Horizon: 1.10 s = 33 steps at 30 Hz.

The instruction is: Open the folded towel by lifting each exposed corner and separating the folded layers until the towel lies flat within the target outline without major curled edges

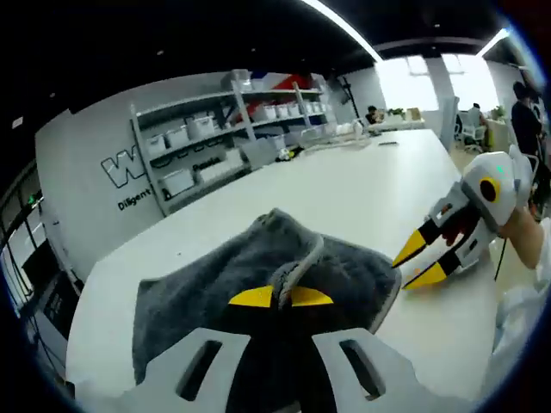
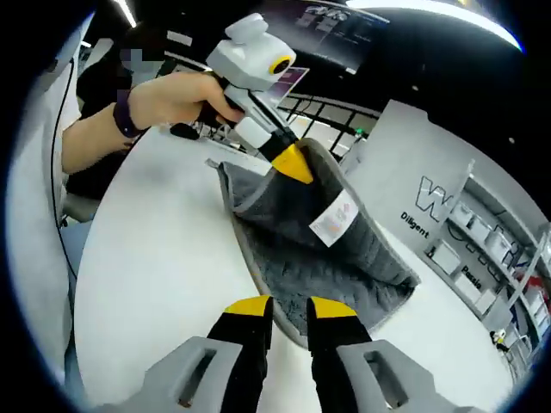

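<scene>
Left gripper [image 1: 281, 297]: yellow-tipped jaws pinched on a raised fold of the grey towel [image 1: 215, 292], which rises to a peak above the white table [image 1: 362, 198]. Right gripper [image 2: 291, 307]: jaws nearly together with a thin gap, nothing between them, tips at the towel's near edge; in the left gripper view it lies just beside the towel's right edge. Towel: dark grey, plush, pale-edged, white label [image 2: 334, 218] showing, part lifted and part spread on the table.

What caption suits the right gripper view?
Left gripper lifts a grey towel edge off the white table.
</scene>
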Each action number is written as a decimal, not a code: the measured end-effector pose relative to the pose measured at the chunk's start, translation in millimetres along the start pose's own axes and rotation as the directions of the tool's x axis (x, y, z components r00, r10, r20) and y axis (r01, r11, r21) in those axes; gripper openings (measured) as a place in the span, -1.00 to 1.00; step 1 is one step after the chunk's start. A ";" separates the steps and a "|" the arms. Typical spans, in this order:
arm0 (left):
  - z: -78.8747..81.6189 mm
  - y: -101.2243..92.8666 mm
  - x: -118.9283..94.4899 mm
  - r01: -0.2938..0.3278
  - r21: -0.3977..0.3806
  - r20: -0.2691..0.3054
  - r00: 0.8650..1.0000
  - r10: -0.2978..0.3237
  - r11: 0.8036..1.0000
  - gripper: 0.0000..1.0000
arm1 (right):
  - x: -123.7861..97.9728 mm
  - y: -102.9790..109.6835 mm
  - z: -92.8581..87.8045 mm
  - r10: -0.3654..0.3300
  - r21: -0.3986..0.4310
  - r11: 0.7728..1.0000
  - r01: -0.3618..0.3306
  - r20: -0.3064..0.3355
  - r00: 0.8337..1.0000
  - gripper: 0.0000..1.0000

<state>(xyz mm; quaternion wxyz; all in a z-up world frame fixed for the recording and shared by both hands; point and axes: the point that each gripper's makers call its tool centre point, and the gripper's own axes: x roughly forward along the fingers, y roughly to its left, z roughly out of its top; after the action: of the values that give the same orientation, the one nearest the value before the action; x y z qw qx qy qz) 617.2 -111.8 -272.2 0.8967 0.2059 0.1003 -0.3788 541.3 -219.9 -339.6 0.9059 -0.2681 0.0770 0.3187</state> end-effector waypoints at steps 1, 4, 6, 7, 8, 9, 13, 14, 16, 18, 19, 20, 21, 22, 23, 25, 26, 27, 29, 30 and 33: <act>-3.2 7.2 -3.0 -0.021 -0.004 -0.006 1.000 0.021 1.000 -0.96 | 3.7 -2.6 0.0 -0.002 0.052 0.999 0.002 -0.003 1.000 -0.69; -11.5 21.9 -10.6 -0.053 -0.030 -0.011 0.999 0.053 0.998 -0.96 | 16.6 -8.9 -9.9 0.003 0.136 0.991 0.003 -0.045 0.999 -0.68; -14.1 23.8 -11.4 -0.057 -0.031 -0.017 0.998 0.057 0.998 -0.96 | 18.3 -4.1 -10.8 0.030 0.189 0.982 -0.022 -0.040 0.999 -0.76; -14.8 24.3 -11.5 -0.057 -0.031 -0.018 0.998 0.056 0.998 -0.96 | 18.3 -2.5 -11.4 0.041 0.203 0.979 -0.031 -0.043 0.998 -0.81; -15.5 24.7 -11.6 -0.057 -0.033 -0.019 0.998 0.056 0.998 -0.96 | 17.8 -1.4 -11.4 0.048 0.201 0.979 -0.039 -0.043 0.998 -0.87; -16.1 25.0 -11.8 -0.057 -0.033 -0.020 0.998 0.056 0.998 -0.96 | 17.7 0.7 -11.6 0.059 0.199 0.979 -0.049 -0.042 0.997 -0.99; -19.3 30.5 -14.4 -0.071 -0.035 -0.025 0.997 0.070 0.997 -0.96 | 13.5 2.0 -15.1 0.066 0.225 0.973 -0.057 -0.034 0.997 -1.00; -20.4 32.1 -15.6 -0.074 -0.036 -0.026 0.997 0.073 0.997 -0.96 | 11.4 2.4 -15.8 0.067 0.224 0.973 -0.058 -0.035 0.997 -1.00; -23.1 36.2 -18.7 -0.085 -0.039 -0.029 0.996 0.084 0.996 -0.96 | 6.4 0.2 -19.1 0.063 0.202 0.978 -0.051 -0.056 0.996 -1.00; -26.6 41.2 -22.5 -0.100 -0.044 -0.032 0.995 0.098 0.994 -0.96 | 1.0 -4.7 -24.1 0.049 0.181 0.983 -0.033 -0.081 0.995 -1.00; -28.6 43.9 -24.7 -0.107 -0.049 -0.034 0.994 0.106 0.993 -0.96 | -0.9 -6.5 -26.0 0.044 0.178 0.984 -0.028 -0.087 0.995 -1.00; -30.7 46.5 -26.8 -0.115 -0.054 -0.036 0.993 0.113 0.992 -0.96 | -3.4 -8.4 -28.1 0.037 0.177 0.984 -0.020 -0.093 0.995 -1.00; -33.3 48.9 -29.1 -0.123 -0.057 -0.039 0.992 0.121 0.991 -0.96 | -4.3 -9.0 -28.9 0.035 0.176 0.984 -0.018 -0.095 0.995 -1.00; -35.9 50.9 -31.4 -0.130 -0.058 -0.043 0.991 0.127 0.990 -0.96 | -7.7 -11.4 -31.6 0.026 0.172 0.985 -0.009 -0.101 0.994 -1.00; -38.9 52.8 -33.8 -0.136 -0.060 -0.048 0.990 0.134 0.989 -0.96 | -11.3 -16.0 -35.3 0.022 0.173 0.985 -0.003 -0.106 0.994 -1.00; -45.5 56.1 -38.7 -0.148 -0.065 -0.057 0.988 0.145 0.987 -0.96 | -18.1 -26.7 -43.3 0.010 0.176 0.984 0.011 -0.117 0.993 -1.00; -49.0 57.4 -41.3 -0.155 -0.070 -0.062 0.987 0.150 0.986 -0.96 | -20.0 -28.7 -45.2 0.003 0.177 0.984 0.019 -0.122 0.993 -1.00; -52.2 58.4 -43.9 -0.160 -0.074 -0.065 0.986 0.156 0.984 -0.96 | -23.0 -32.6 -48.2 -0.004 0.180 0.983 0.027 -0.127 0.992 -1.00; -59.0 59.9 -48.8 -0.171 -0.083 -0.074 0.984 0.165 0.982 -0.95 | -28.7 -40.6 -54.5 -0.013 0.181 0.983 0.039 -0.138 0.990 -1.00; -60.9 60.2 -50.4 -0.174 -0.085 -0.076 0.983 0.167 0.981 -0.95 | -31.3 -42.6 -56.7 -0.021 0.180 0.983 0.047 -0.144 0.989 -1.00; -69.4 61.6 -58.6 -0.186 -0.100 -0.082 0.981 0.178 0.977 -0.95 | -37.0 -49.7 -62.4 -0.036 0.188 0.980 0.066 -0.157 0.987 -1.00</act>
<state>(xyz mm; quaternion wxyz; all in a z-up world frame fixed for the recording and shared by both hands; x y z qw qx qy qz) 619.3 -4.8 -296.6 0.9331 0.1795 0.1336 -0.2814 545.0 -305.6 -359.2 0.9268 -0.2048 0.1700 0.2649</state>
